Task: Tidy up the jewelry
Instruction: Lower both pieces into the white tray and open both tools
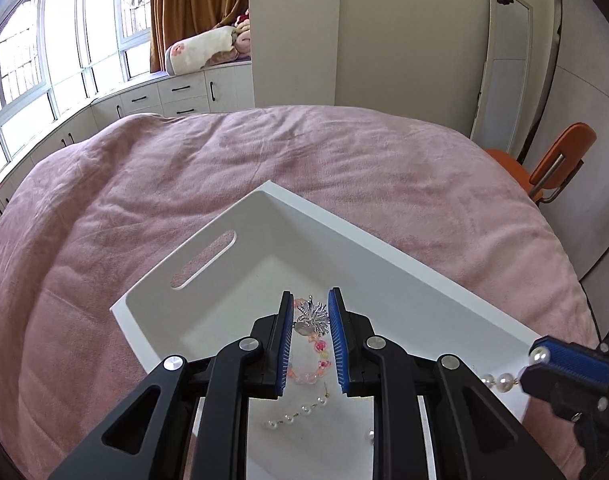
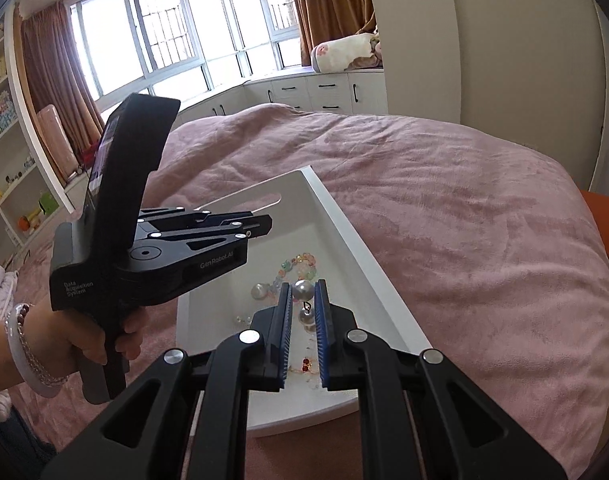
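Observation:
A white tray (image 1: 336, 236) lies on the pink bed. My left gripper (image 1: 309, 300) hangs over it, shut on a silver spiky brooch (image 1: 313, 316). Below it in the tray lie a pink bead bracelet (image 1: 318, 354) and a small pearl chain (image 1: 296, 414). My right gripper (image 2: 303, 288) is shut on a pearl necklace (image 2: 304, 289); its pearls hang between the fingers above the tray (image 2: 368, 264). In the left wrist view the right gripper (image 1: 542, 360) shows at the right edge with pearls (image 1: 500, 380) trailing from it. The left gripper's body (image 2: 156, 252) shows in the right wrist view.
The pink blanket (image 1: 184, 184) covers the bed all around the tray. An orange chair (image 1: 552, 160) stands at the right. White drawers (image 1: 176, 96) run under the window. More beads and a large pearl (image 2: 259, 291) lie in the tray.

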### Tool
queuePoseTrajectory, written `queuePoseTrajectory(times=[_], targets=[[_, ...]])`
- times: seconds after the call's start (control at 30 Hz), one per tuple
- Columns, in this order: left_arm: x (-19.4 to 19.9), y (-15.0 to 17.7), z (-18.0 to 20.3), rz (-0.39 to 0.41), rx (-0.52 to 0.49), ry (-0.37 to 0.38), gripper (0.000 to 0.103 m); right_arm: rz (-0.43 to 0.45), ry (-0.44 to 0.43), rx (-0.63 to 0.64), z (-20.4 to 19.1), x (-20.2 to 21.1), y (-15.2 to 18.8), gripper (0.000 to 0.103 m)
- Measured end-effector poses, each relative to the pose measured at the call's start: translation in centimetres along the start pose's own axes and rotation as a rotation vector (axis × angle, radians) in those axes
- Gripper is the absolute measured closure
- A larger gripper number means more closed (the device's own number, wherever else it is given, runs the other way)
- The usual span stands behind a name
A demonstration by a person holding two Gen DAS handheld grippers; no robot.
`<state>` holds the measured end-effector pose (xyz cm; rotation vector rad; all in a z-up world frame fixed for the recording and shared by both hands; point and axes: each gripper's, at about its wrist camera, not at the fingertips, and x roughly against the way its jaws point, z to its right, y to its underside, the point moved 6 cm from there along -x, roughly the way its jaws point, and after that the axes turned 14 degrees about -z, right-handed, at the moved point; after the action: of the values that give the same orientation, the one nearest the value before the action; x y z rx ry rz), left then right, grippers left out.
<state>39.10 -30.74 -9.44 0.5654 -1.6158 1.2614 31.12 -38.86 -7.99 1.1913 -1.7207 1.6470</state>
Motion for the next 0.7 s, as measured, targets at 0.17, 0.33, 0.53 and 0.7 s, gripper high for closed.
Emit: queuePoseTrajectory(times=[0.17,0.33,0.53,0.7], targets=[[-1.8,-0.1,-0.4,-0.034,-0.03,-0.027,0.08,-0.047,0.025,0.024,-0.6,-2.3,-0.1,0.091],[-3.4,-0.2,-1.2,-0.064,-0.034,-0.037,0.08,-0.072,0.028,0.026,-1.0,-3.6,-0.3,0.091],[-4.4,-0.5,-1.9,-0.072,-0.048,-0.05,0.075,-0.085,0.042,0.037,-1.6,-4.2,-0.4,0.091],[-4.1,-0.6,-2.9,-0.06,-0.028,-0.064,0.051,-0.069,0.051,0.033,-2.0,-4.0,-0.6,0.087]])
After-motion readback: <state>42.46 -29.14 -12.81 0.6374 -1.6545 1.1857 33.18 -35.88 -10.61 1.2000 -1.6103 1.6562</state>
